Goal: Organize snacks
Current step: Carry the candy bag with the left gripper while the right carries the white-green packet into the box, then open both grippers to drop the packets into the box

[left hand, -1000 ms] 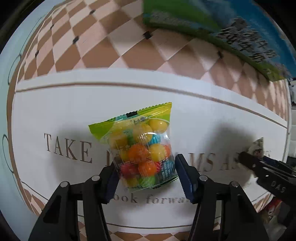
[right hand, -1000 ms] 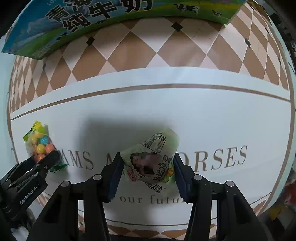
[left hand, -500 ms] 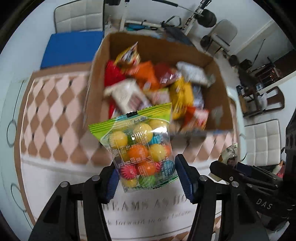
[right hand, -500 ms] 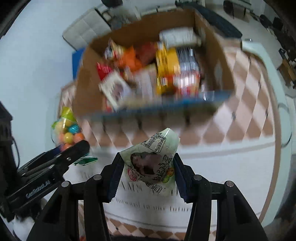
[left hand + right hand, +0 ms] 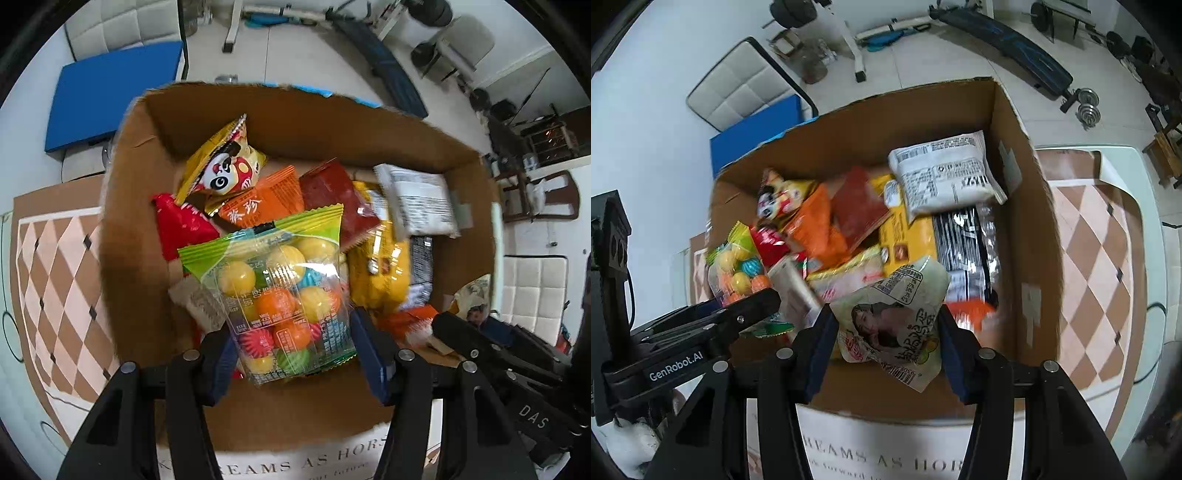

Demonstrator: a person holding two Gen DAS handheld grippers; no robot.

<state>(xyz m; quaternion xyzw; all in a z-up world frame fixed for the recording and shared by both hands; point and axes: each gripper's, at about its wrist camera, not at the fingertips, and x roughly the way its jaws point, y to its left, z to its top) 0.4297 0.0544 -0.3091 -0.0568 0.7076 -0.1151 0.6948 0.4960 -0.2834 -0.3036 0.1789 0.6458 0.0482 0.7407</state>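
Left wrist view: left gripper (image 5: 291, 354) clamped on the bag of coloured candy balls (image 5: 284, 299), held above the cardboard box (image 5: 122, 206) near its front edge, box already heaped with snacks, candy not dropped in yet. Right wrist view: right gripper (image 5: 886, 343) squeezing a crumpled pale snack packet (image 5: 897, 325) over the box's front edge, perhaps just inside, not let go yet; left gripper close beside, little room.

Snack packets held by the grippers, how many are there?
2. The clear green-topped bag of coloured candy balls sits in the left gripper; the pale crumpled packet with a printed picture sits in the right gripper. Both hang over the cardboard box.
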